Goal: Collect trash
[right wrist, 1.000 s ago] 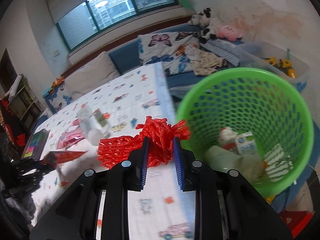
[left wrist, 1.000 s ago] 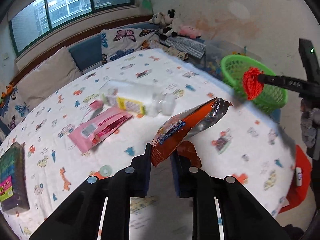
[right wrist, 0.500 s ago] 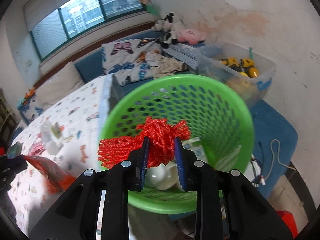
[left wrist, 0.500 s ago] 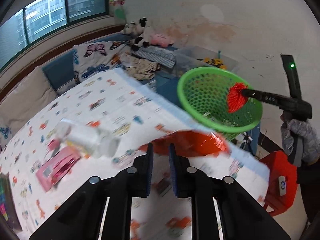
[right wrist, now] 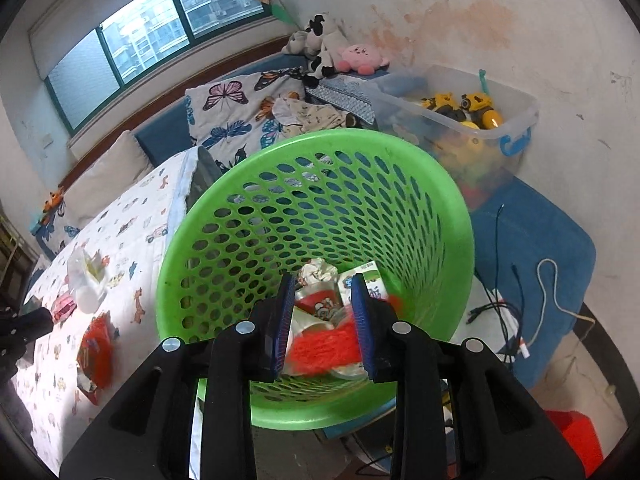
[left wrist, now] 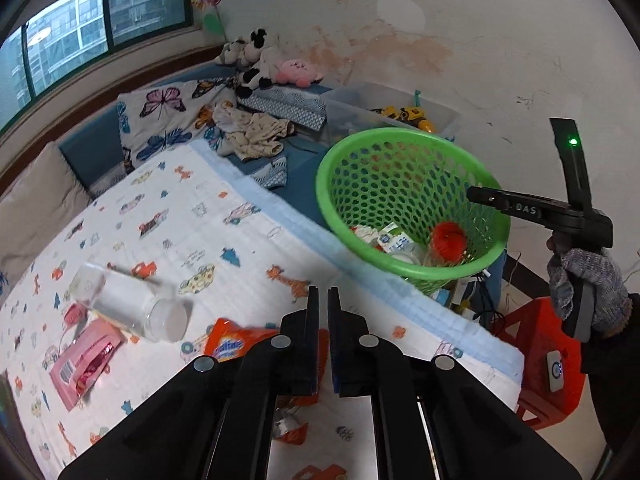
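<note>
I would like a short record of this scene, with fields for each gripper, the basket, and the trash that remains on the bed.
left gripper: shut on the orange snack bag, above the bed
right gripper: open, over the green basket
red foam net: lies in the basket
basket contents: also a small carton, crumpled wrappers
left on bed: clear plastic bottle, pink packet

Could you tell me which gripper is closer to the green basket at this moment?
Right. The right gripper hangs open directly above the green basket, over its mouth. The left gripper is back over the bed, short of the basket's near rim.
</note>
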Demonstrator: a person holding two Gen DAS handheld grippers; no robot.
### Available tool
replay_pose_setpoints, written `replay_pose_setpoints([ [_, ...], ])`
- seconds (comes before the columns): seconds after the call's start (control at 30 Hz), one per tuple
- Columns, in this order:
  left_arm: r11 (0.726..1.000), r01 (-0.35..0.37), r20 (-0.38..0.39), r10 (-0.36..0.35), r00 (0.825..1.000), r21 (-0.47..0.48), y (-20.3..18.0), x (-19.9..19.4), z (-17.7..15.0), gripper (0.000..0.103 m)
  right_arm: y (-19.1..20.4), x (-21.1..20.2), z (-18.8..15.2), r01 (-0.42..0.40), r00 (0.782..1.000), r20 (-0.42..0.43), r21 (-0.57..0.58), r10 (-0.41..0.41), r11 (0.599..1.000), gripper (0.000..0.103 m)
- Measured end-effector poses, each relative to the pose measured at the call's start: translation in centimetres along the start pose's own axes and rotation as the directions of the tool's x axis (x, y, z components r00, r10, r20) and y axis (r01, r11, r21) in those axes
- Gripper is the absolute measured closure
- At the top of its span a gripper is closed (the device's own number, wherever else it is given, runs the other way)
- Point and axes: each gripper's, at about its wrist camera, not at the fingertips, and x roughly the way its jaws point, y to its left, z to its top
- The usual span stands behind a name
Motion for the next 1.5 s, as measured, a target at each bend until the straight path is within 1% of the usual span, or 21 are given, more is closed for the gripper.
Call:
replay_pose_setpoints([
  [0.03, 1.0, -0.001, -0.008, 0.001, 1.0, -0.012, 0.4, 0.0, -0.1, 0.098, 0.2, 0.0, 0.0, -0.003, 1.0, 0.001, -0.004, 0.003, 1.0, 0.057],
  [0.07, 1.0, 0.007, -0.019, -0.008, 1.0, -0.029, 0.9, 0.0, -0.3, 0.098, 0.5, -0.1, 0.0, -0.004, 1.0, 0.004, -0.012, 0.004, 1.0, 0.049],
  [0.17, 0.998, 0.004, -0.023, -0.005, 1.0, -0.061, 1.9, -0.2, -0.7, 0.098, 1.4, -0.2, -0.1, -0.027, 1.0, 0.004, -0.028, 0.027, 0.999, 0.048],
  [0.33, 0.995, -0.014, -0.019, 0.012, 1.0, -0.099, 3.4, -0.8, -1.8, 0.09, 3.4, -0.6, -0.5, -0.062, 0.998, 0.007, -0.059, 0.063, 0.996, 0.044],
  [0.37, 0.994, -0.019, -0.022, 0.017, 1.0, -0.108, 3.7, -0.8, -2.0, 0.082, 3.7, -0.6, -0.5, -0.067, 0.998, 0.006, -0.062, 0.068, 0.996, 0.043],
  [0.4, 0.993, -0.026, -0.025, 0.023, 0.999, -0.118, 4.1, -0.8, -2.3, 0.067, 4.0, -0.7, -0.5, -0.074, 0.997, 0.006, -0.065, 0.074, 0.995, 0.043],
  [0.43, 0.991, -0.034, -0.024, 0.031, 0.999, -0.131, 4.4, -0.9, -2.6, 0.061, 4.4, -0.7, -0.6, -0.079, 0.997, 0.007, -0.069, 0.08, 0.994, 0.041],
  [0.53, 0.986, -0.037, -0.026, 0.033, 0.999, -0.164, 5.6, -0.8, -3.4, 0.056, 5.2, -0.8, -0.8, -0.092, 0.996, 0.003, -0.082, 0.093, 0.992, 0.041],
  [0.6, 0.981, -0.033, -0.035, 0.027, 0.999, -0.19, 6.4, -0.6, -4.0, 0.045, 5.6, -0.8, -1.1, -0.098, 0.995, -0.002, -0.089, 0.099, 0.991, 0.041],
  [0.67, 0.979, -0.038, -0.041, 0.03, 0.999, -0.201, 7.1, -0.2, -4.6, 0.039, 5.9, -0.7, -1.2, -0.107, 0.994, -0.007, -0.095, 0.107, 0.99, 0.04],
  [0.7, 0.979, -0.037, -0.046, 0.029, 0.999, -0.202, 7.3, 0.0, -4.8, 0.033, 6.1, -0.7, -1.3, -0.111, 0.994, -0.009, -0.098, 0.11, 0.989, 0.04],
  [0.83, 0.973, -0.03, -0.075, 0.013, 0.997, -0.229, 8.2, 1.4, -5.6, 0.026, 6.7, -0.7, -1.6, -0.124, 0.992, -0.014, -0.108, 0.123, 0.986, 0.04],
  [0.87, 0.972, -0.023, -0.086, 0.003, 0.996, -0.235, 8.4, 1.8, -5.8, 0.021, 6.8, -0.6, -1.6, -0.127, 0.992, -0.015, -0.11, 0.126, 0.986, 0.04],
  [0.9, 0.971, -0.022, -0.093, 0.0, 0.996, -0.24, 8.6, 2.2, -6.0, 0.019, 6.9, -0.6, -1.7, -0.128, 0.992, -0.016, -0.111, 0.127, 0.986, 0.04],
  [1.13, 0.967, -0.003, -0.126, -0.03, 0.992, -0.254, 8.7, 4.3, -7.0, 0.021, 6.7, -0.3, -1.9, -0.127, 0.992, -0.023, -0.104, 0.126, 0.986, 0.04],
  [1.17, 0.969, -0.008, -0.131, -0.025, 0.991, -0.246, 8.5, 4.5, -7.1, 0.027, 6.6, -0.3, -2.0, -0.125, 0.992, -0.024, -0.103, 0.123, 0.987, 0.04],
  [1.23, 0.971, -0.001, -0.139, -0.033, 0.99, -0.239, 8.2, 4.9, -7.3, 0.033, 6.4, -0.3, -2.1, -0.122, 0.992, -0.025, -0.1, 0.12, 0.988, 0.04],
  [1.3, 0.971, 0.001, -0.141, -0.036, 0.989, -0.238, 8.0, 5.1, -7.4, 0.044, 6.3, -0.3, -2.2, -0.118, 0.993, -0.025, -0.096, 0.116, 0.988, 0.04],
  [1.33, 0.972, -0.003, -0.138, -0.03, 0.99, -0.237, 8.0, 5.1, -7.5, 0.045, 6.1, -0.4, -2.3, -0.117, 0.993, -0.025, -0.094, 0.115, 0.989, 0.04],
  [1.4, 0.97, 0.001, -0.132, -0.034, 0.991, -0.245, 8.0, 4.9, -7.6, 0.056, 5.9, -0.3, -2.3, -0.114, 0.993, -0.026, -0.089, 0.112, 0.989, 0.04],
  [1.5, 0.968, 0.0, -0.116, -0.03, 0.993, -0.251, 8.0, 4.4, -7.5, 0.065, 5.8, -0.4, -2.4, -0.113, 0.993, -0.024, -0.085, 0.112, 0.99, 0.04],
])
